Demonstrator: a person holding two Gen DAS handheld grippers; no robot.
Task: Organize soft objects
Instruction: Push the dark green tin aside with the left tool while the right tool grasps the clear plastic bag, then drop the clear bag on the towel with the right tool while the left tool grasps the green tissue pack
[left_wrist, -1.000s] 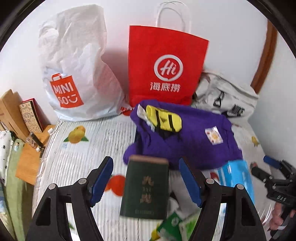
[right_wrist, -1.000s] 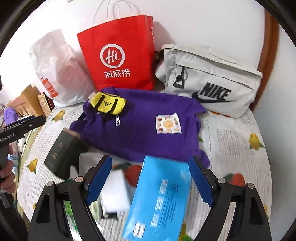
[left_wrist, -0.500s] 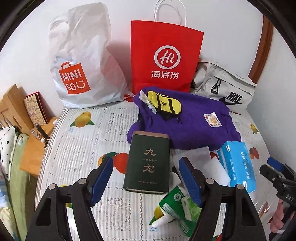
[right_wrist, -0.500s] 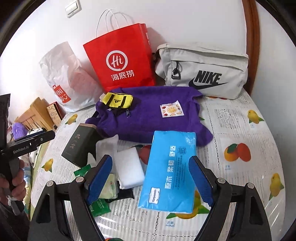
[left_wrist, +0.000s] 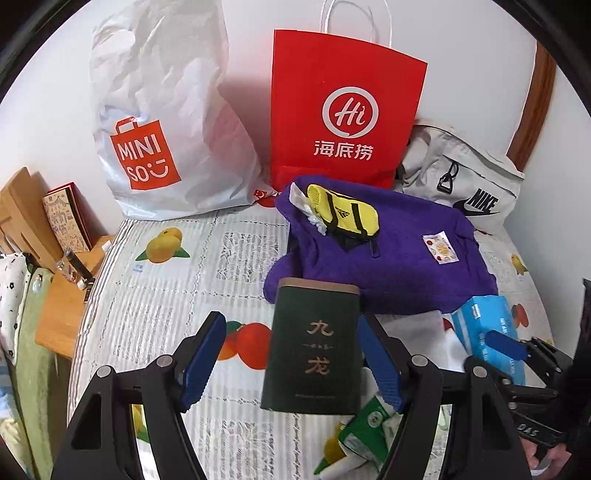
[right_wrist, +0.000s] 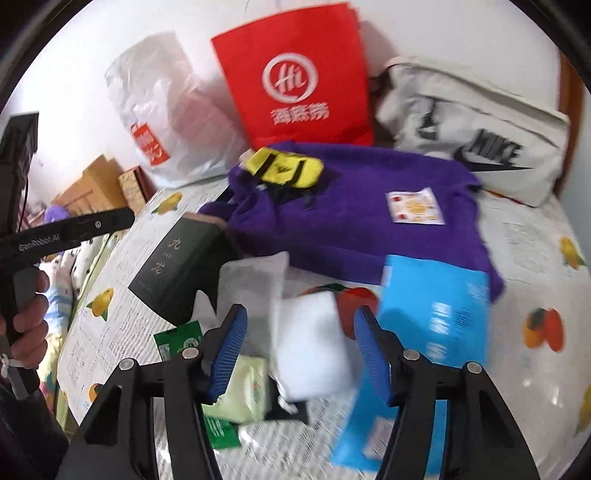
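The left gripper is hanging with its jaws apart over the dark green tin, whose near corner is hiding behind the right finger; no pad is pressing on it. The right gripper has just been narrowing its jaws, which are still framing the white sponge block without clearly touching it; motion blur is smearing that view. The blue tissue pack is lying just right, partly covered. The purple towel is lying farther back.
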